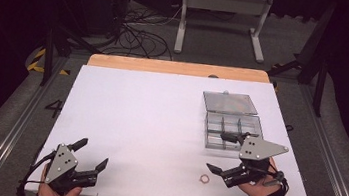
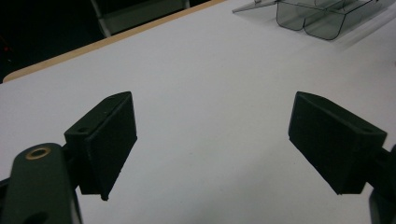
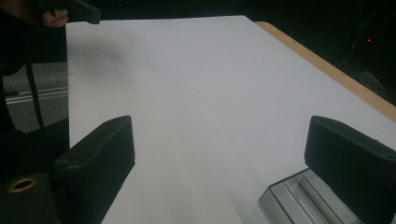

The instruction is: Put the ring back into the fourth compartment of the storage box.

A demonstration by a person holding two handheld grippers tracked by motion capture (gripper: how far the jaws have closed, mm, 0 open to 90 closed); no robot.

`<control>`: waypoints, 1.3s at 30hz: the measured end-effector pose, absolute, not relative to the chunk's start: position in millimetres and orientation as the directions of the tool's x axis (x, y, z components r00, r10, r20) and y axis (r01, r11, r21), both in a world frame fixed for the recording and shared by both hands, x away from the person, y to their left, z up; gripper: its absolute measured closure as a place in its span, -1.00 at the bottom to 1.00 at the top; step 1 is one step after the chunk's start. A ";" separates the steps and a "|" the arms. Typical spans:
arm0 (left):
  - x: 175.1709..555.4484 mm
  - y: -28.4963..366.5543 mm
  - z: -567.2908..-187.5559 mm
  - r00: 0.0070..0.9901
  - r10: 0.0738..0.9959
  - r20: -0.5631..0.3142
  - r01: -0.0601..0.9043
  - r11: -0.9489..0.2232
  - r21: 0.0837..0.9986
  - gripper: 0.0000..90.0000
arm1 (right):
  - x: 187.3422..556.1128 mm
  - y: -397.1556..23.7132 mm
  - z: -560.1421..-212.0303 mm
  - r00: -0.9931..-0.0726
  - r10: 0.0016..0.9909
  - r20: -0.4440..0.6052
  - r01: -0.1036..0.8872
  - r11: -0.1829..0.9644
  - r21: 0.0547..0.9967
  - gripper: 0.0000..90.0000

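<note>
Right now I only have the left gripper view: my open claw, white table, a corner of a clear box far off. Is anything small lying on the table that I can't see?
Observer: Yes, a small ring lies on the table near the front edge, just left of the right claw.
Operator: Is that right claw holding anything?
Observer: No. Its jaws stand wide apart with nothing between them.
Operator: And the box, is it shut?
Observer: No, it's open. The lid lies folded back behind the box, which is divided into compartments.
</note>
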State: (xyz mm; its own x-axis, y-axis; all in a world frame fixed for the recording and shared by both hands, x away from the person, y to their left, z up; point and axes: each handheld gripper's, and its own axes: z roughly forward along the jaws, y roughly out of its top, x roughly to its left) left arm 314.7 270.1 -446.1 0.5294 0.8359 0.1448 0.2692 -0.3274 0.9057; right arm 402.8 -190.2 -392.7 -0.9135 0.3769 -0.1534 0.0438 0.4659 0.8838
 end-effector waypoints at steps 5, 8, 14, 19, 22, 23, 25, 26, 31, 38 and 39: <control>314.6 270.1 -446.3 0.530 0.836 0.143 0.270 -0.326 0.906 -0.64 | 405.1 -181.8 -393.4 -0.922 0.362 -0.141 0.047 0.464 0.884 -0.80; 314.6 270.0 -446.4 0.530 0.835 0.144 0.269 -0.327 0.906 -0.64 | 407.4 -174.6 -393.6 -0.931 0.345 -0.117 0.061 0.463 0.884 -0.81; 314.1 269.8 -446.3 0.529 0.836 0.145 0.266 -0.326 0.907 -0.64 | 410.6 -169.4 -395.6 -0.944 0.323 -0.059 0.101 0.456 0.884 -0.80; 313.9 269.4 -446.5 0.529 0.837 0.144 0.267 -0.324 0.908 -0.64 | 410.9 -171.0 -396.6 -0.940 0.340 -0.033 0.139 0.469 0.872 -0.74; 314.1 269.1 -446.6 0.530 0.836 0.145 0.267 -0.327 0.907 -0.64 | 412.0 -171.7 -397.9 -0.933 0.358 -0.023 0.168 0.493 0.854 -0.68; 314.1 269.1 -446.6 0.530 0.836 0.145 0.267 -0.327 0.907 -0.64 | 412.0 -171.7 -397.9 -0.933 0.358 -0.023 0.168 0.493 0.854 -0.68; 314.0 269.1 -446.5 0.529 0.836 0.148 0.266 -0.329 0.906 -0.64 | 411.6 -171.6 -399.3 -0.934 0.355 -0.042 0.163 0.527 0.834 -0.57; 313.8 269.0 -446.6 0.527 0.837 0.146 0.268 -0.327 0.906 -0.64 | 411.5 -171.5 -399.7 -0.934 0.354 -0.049 0.162 0.541 0.826 -0.53; 314.3 269.1 -446.7 0.529 0.836 0.149 0.267 -0.330 0.905 -0.64 | 412.0 -170.5 -404.2 -0.934 0.349 -0.070 0.166 0.601 0.782 -0.37; 314.1 269.0 -446.7 0.528 0.836 0.149 0.267 -0.330 0.905 -0.64 | 414.9 -169.4 -410.2 -0.936 0.346 -0.061 0.201 0.669 0.715 -0.22; 314.1 269.0 -446.7 0.528 0.836 0.149 0.267 -0.330 0.905 -0.64 | 415.0 -169.2 -411.0 -0.937 0.345 -0.058 0.205 0.676 0.708 -0.21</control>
